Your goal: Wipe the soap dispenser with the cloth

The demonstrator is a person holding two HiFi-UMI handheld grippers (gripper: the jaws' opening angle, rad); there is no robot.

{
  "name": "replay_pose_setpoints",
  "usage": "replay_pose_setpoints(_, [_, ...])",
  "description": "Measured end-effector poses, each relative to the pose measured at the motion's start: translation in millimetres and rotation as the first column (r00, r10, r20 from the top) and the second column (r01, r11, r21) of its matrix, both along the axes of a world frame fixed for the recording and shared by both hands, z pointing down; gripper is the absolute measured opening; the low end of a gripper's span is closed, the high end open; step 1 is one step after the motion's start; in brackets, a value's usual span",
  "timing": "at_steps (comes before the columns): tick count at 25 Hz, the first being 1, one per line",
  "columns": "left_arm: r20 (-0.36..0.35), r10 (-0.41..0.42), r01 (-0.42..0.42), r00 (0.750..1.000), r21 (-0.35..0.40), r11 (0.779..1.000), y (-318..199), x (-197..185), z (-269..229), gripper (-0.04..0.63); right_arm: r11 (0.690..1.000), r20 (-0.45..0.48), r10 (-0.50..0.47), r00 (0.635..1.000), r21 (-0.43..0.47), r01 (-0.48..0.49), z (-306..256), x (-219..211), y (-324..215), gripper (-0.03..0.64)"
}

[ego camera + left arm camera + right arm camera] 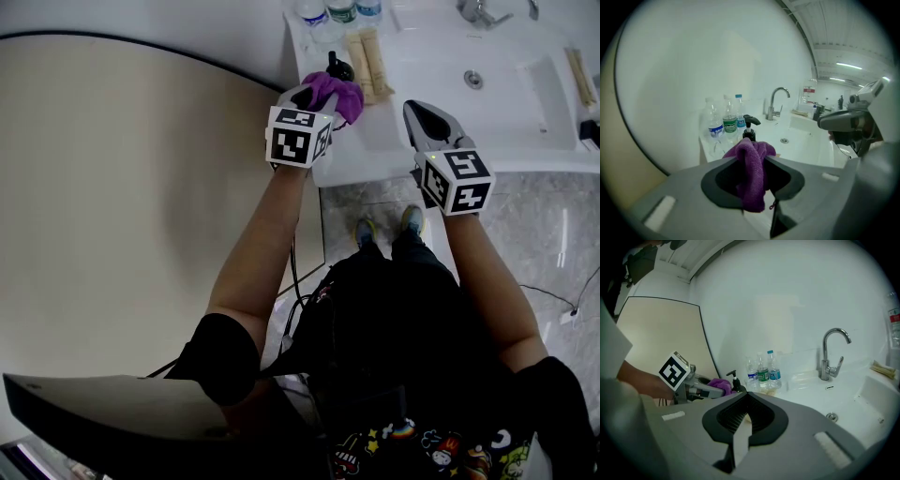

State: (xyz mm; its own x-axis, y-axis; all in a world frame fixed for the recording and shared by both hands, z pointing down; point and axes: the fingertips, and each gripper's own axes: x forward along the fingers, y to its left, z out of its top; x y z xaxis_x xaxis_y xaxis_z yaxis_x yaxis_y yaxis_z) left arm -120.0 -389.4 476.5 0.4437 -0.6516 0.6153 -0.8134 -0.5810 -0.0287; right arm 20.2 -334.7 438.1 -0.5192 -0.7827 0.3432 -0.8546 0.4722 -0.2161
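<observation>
over the counter (375,139), left gripper (753,158) fingers clamped on cloth (753,185) near soap dispenser (749,127), bottles (724,123) behind, right gripper (749,395) fingers together

Purple cloth (753,168) is looking fuzzy, soft; soap dispenser (750,121) is showing glossy black plastic; faucet (833,355) is gleaming polished metal; counter (422,66) is appearing smooth, white.

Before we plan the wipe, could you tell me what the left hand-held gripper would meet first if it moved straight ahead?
Probably the dispenser, just beyond the cloth that the left hand-held gripper grips; depth is unclear.
</observation>
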Motion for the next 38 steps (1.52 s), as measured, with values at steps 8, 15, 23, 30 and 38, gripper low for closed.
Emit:
replay_pose_setpoints(8, [-0.006,0.129,-0.129,0.992,-0.008,0.992,-9,-9,3,0.132,0.999,-0.012,0.037,0.999,0.007,-0.036,-4,-6,10,0.025])
replay_pose_setpoints(15, [-0.011,0.157,-0.158,0.988,-0.068,0.985,-2,-15,33,0.132,0.997,-0.040,0.076,0.996,0.008,-0.075,-8,-7,20,0.025])
replay_pose_setpoints(23, [-0.004,0.203,-0.201,0.979,-0.137,0.970,-5,-18,76,0.132,0.995,-0.073,0.097,0.993,-0.009,-0.098,3,-19,33,0.025])
replay_pose_setpoints(30, [-0.001,0.224,-0.221,0.974,-0.177,0.959,-6,-16,83,0.132,0.994,-0.068,0.109,0.992,-0.023,-0.111,8,-27,36,0.025])
replay_pose_setpoints(38, [0.058,0.258,-0.250,0.964,-0.117,0.961,-16,-37,36,0.132,0.997,-0.031,0.076,0.997,-0.006,-0.076,-2,-42,30,0.025])
